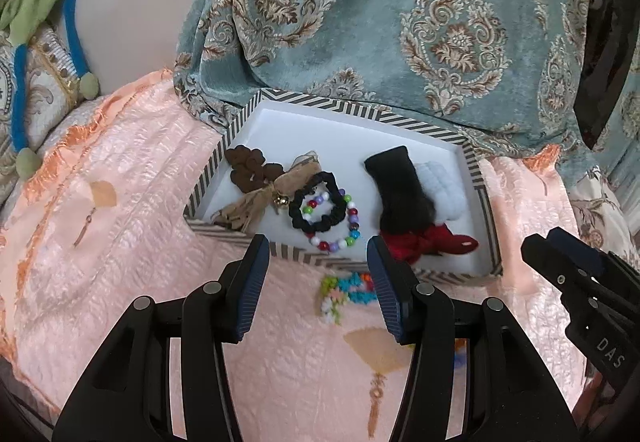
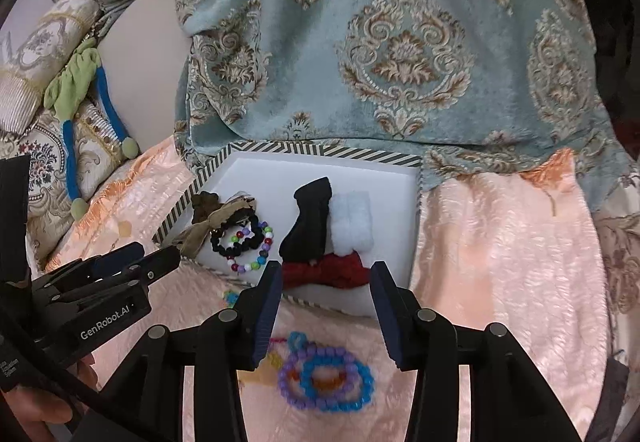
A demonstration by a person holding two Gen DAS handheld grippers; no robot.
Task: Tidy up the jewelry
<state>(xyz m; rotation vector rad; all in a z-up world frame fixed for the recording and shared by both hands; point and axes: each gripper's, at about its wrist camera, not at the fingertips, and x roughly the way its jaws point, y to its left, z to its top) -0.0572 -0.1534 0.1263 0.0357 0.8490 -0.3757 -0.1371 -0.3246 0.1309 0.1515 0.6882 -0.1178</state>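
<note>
A striped-rim white tray on a pink bedspread holds a brown bow, a black scrunchie, a multicolour bead bracelet, a black velvet piece, a white scrunchie and a red bow. My left gripper is open and empty, just before the tray's near rim, above a small beaded flower piece. My right gripper is open and empty, above a purple and blue beaded piece on the bedspread.
A teal patterned blanket drapes behind the tray. Patterned pillows with a green and blue soft toy lie at the left. The right gripper's body shows at the right in the left wrist view.
</note>
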